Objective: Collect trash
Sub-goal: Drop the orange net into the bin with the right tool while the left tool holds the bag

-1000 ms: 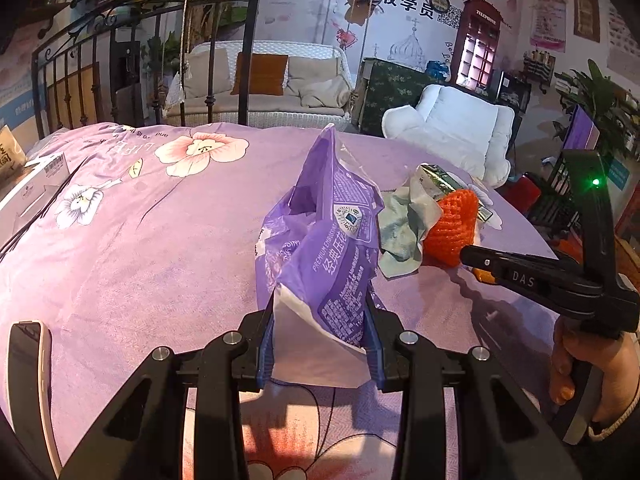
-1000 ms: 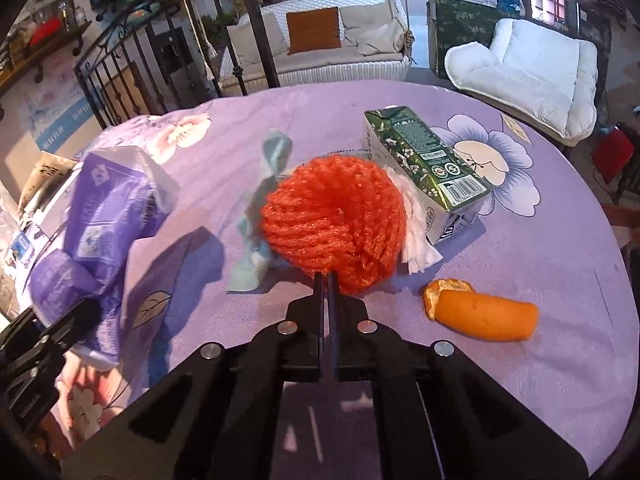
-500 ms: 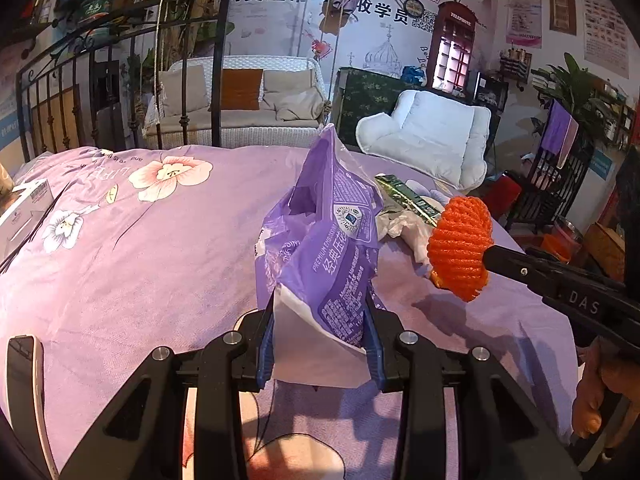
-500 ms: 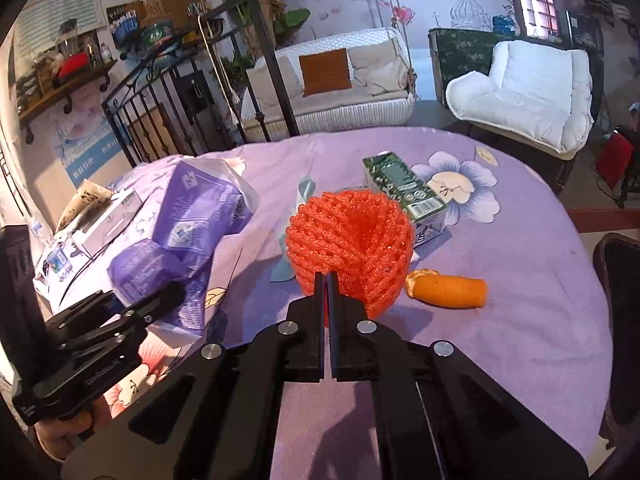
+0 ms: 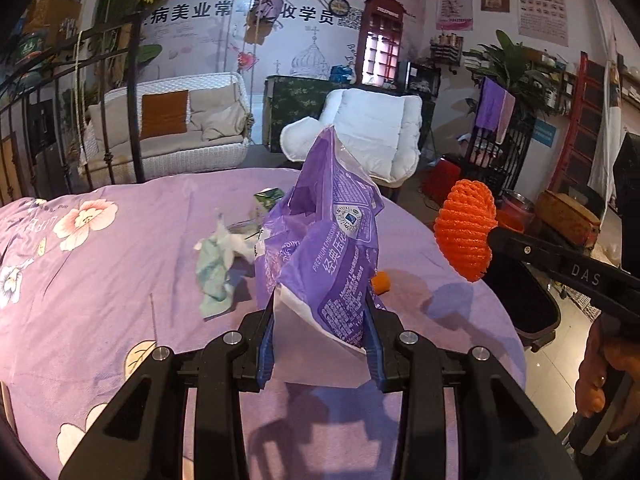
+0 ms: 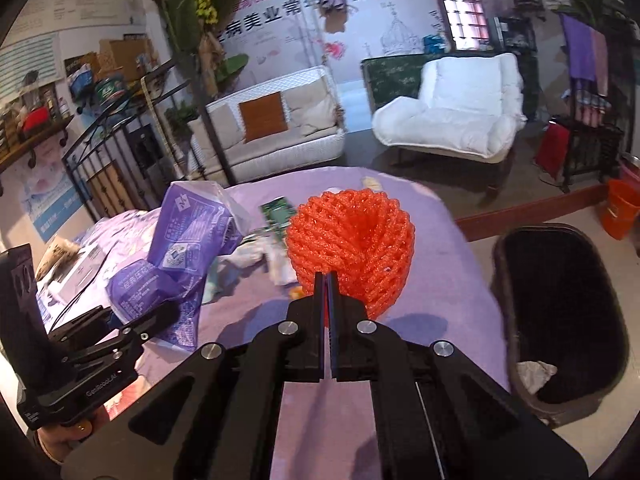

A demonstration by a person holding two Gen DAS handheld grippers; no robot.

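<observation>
Lifted higher than a second ago, the orange foam fruit net (image 6: pixel 352 248) has left the purple floral tablecloth (image 5: pixel 100 280) and now hangs in the air past the table's right edge, toward the black trash bin (image 6: pixel 560 320) on the floor. The right gripper (image 6: pixel 327 280) has its fingers pressed together on the net's lower rim. The left gripper (image 5: pixel 320 328) pinches the bottom of a purple plastic package (image 5: pixel 328 240), holding it upright above the tablecloth as before. Behind the package on the cloth lie a crumpled pale-green wrapper (image 5: pixel 214 272), white tissue and a green carton (image 6: pixel 278 212); an orange peel (image 5: pixel 382 282) sits just right of the package. Inside the bin, a crumpled white scrap (image 6: pixel 534 374) rests at the near end.
</observation>
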